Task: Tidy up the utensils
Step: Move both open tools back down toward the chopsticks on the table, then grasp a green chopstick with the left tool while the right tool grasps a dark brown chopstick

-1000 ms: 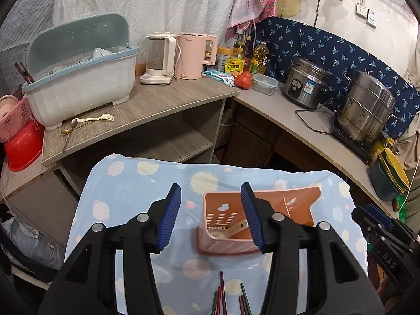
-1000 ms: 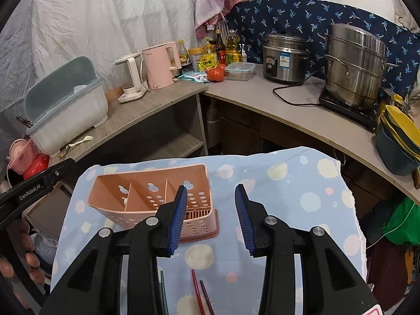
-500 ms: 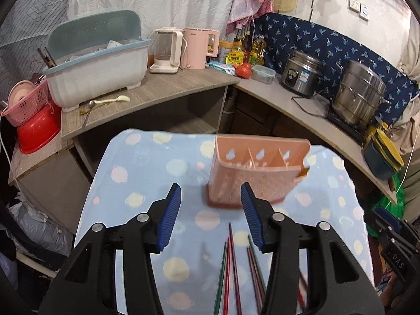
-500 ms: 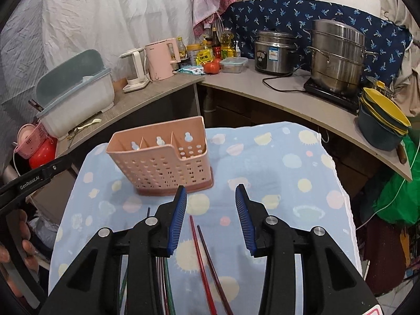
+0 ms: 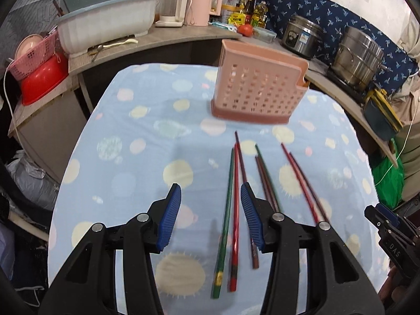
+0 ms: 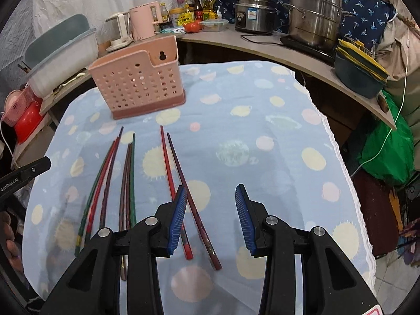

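Left wrist view: the blue dotted cloth (image 5: 147, 141) covers the table, its near edge cut off behind the black arms of the tool. On its far half stands the pink perforated utensil holder (image 5: 258, 89), upright; its inside is hidden from this low angle, so what it contains cannot be told. In front of the holder lie the chopsticks (image 5: 235, 199), a loose fan of green, red and dark sticks pointing toward it, somewhat blurred. The butt ends of the right-hand pairs vanish behind the tool's finger.

The left gripper (image 5: 211, 216) hovers over the chopsticks nearest the holder's left end, jaws spread wide and empty; whether its pads touch the cloth cannot be told.

In the right wrist view, the right gripper (image 6: 211, 219) is likewise gaping and holds nothing. Its left pad overlaps a red chopstick (image 6: 170, 181) in front of the holder (image 6: 139, 78); contact is unclear.
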A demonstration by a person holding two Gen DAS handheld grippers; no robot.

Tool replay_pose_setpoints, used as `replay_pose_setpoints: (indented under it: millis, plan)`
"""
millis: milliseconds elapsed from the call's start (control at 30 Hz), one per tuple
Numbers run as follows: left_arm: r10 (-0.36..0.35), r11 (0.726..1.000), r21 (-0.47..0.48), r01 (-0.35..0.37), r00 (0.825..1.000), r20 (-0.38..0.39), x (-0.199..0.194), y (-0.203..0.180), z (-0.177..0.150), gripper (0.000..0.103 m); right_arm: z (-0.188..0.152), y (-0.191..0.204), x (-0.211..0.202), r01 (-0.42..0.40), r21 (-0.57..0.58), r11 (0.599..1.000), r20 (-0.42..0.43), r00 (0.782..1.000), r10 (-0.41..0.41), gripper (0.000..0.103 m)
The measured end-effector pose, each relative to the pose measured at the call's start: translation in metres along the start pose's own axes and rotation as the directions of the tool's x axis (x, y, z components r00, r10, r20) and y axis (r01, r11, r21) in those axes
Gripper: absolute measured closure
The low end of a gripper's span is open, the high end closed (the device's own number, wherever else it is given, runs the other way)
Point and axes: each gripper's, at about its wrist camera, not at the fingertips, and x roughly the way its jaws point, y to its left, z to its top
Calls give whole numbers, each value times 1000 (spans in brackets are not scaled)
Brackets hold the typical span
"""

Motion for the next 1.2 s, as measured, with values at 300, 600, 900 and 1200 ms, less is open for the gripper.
replay_pose_setpoints:
  millis: [300, 600, 900, 1200]
  plan:
    - [-10, 1000, 11, 11, 998, -66, 8, 6, -59, 58, -50, -10, 19, -13, 20, 1000, -72, 997, 14, 65]
    - [0, 1000, 28, 4, 992, -129, 19, 3, -93, 58, -59, -5, 27, -19, 11, 1000, -85, 996, 20, 68]
    - [32, 999, 37, -27, 990, -137, 24, 3, -95, 59, -60, 2, 38, -18, -12, 1000, -99, 995, 17, 78]
    - [35, 998, 49, -28, 989, -143, 29, 0, -95, 59, -59, 5, 45, -17, -19, 1000, -101, 995, 15, 84]
